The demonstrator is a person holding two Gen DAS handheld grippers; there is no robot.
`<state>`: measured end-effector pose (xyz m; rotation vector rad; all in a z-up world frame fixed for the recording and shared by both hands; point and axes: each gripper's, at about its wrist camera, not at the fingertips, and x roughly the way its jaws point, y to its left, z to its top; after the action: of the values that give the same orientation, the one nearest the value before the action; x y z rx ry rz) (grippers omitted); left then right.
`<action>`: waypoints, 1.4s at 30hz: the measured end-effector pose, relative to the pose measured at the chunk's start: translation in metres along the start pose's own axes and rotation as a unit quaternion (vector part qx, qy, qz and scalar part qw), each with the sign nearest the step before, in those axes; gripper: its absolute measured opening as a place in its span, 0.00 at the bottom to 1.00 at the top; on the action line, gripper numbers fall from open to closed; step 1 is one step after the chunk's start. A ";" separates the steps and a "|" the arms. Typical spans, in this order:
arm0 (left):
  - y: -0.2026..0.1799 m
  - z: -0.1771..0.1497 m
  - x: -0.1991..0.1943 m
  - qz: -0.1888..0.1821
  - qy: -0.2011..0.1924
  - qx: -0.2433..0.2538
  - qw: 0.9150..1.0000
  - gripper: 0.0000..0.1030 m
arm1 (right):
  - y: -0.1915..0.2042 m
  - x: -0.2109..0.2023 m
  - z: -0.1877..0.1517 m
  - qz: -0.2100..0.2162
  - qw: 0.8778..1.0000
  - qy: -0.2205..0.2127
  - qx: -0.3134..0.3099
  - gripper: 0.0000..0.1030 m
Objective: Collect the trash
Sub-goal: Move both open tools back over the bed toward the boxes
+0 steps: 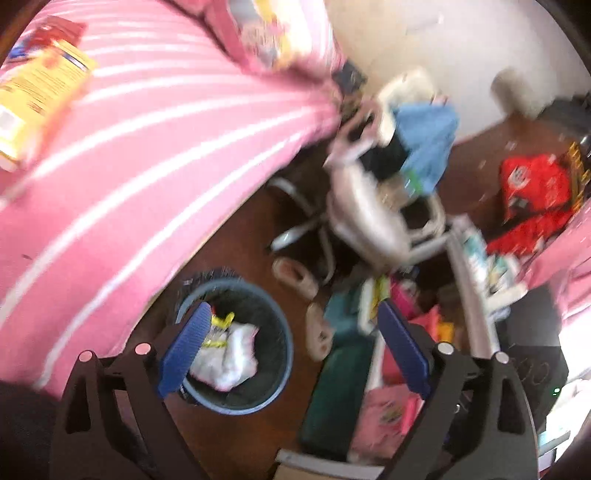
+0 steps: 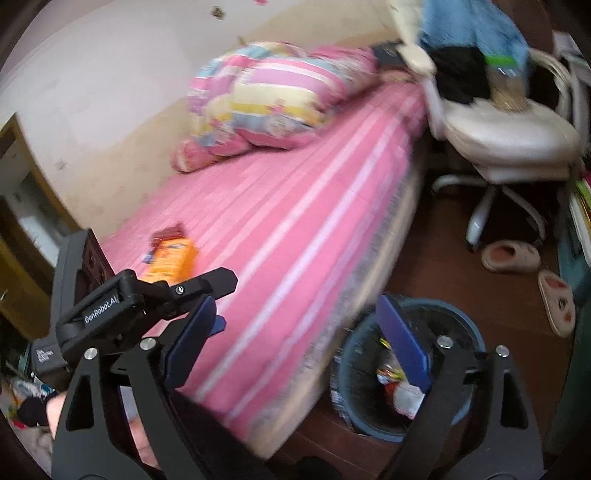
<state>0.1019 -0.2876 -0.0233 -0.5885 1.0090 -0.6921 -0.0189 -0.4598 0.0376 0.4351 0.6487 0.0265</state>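
Note:
A blue round bin (image 1: 285,354) stands on the dark floor beside the pink striped bed (image 1: 147,155). Crumpled white paper (image 1: 229,356) and yellow wrappers lie inside it. My left gripper (image 1: 293,314) hangs open above the bin with nothing between its blue pads. My right gripper (image 2: 295,306) is also open and empty, over the bed edge, with the bin (image 2: 343,369) and its trash (image 2: 404,397) under its right finger. The left gripper (image 2: 225,302) shows at the left of the right wrist view. A yellow-orange box (image 1: 40,88) (image 2: 171,258) and a red packet (image 1: 62,29) (image 2: 168,233) lie on the bed.
A white office chair (image 2: 509,125) piled with blue and black clothes stands past the bed's end. Two slippers (image 2: 511,256) lie on the floor near it. A folded quilt (image 2: 273,96) rests on the bed. Cluttered boxes and a red bag (image 1: 535,184) fill the right side.

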 end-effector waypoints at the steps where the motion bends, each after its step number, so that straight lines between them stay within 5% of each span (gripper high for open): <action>1: 0.002 0.003 -0.018 -0.009 -0.019 -0.004 1.000 0.86 | 0.013 -0.004 0.002 0.007 1.000 -0.007 -0.009 0.89; 10: 0.041 0.019 -0.148 -0.010 -0.124 -0.037 0.992 0.88 | 0.125 0.016 0.009 0.061 0.995 0.002 -0.079 0.91; 19: 0.131 0.017 -0.208 0.050 -0.160 -0.081 0.983 0.88 | 0.205 0.067 -0.001 0.074 0.990 0.035 -0.111 0.92; 28: 0.203 0.035 -0.214 0.072 -0.157 -0.136 0.975 0.88 | 0.235 0.132 -0.012 0.065 0.989 0.057 -0.116 0.92; 34: 0.240 0.051 -0.205 0.055 -0.148 -0.183 0.970 0.88 | 0.232 0.177 -0.013 0.052 0.990 0.078 -0.106 0.92; 38: 0.254 0.065 -0.189 0.049 -0.135 -0.207 0.968 0.88 | 0.223 0.203 -0.003 0.093 0.990 0.093 -0.052 0.93; 42: 0.270 0.075 -0.174 0.033 -0.123 -0.241 0.962 0.88 | 0.218 0.229 -0.001 0.087 0.989 0.112 -0.038 0.93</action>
<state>0.1728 0.0269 -0.0910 -1.0341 0.9583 -0.2986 0.1881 -0.2253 -0.0089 0.4174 0.8259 0.2687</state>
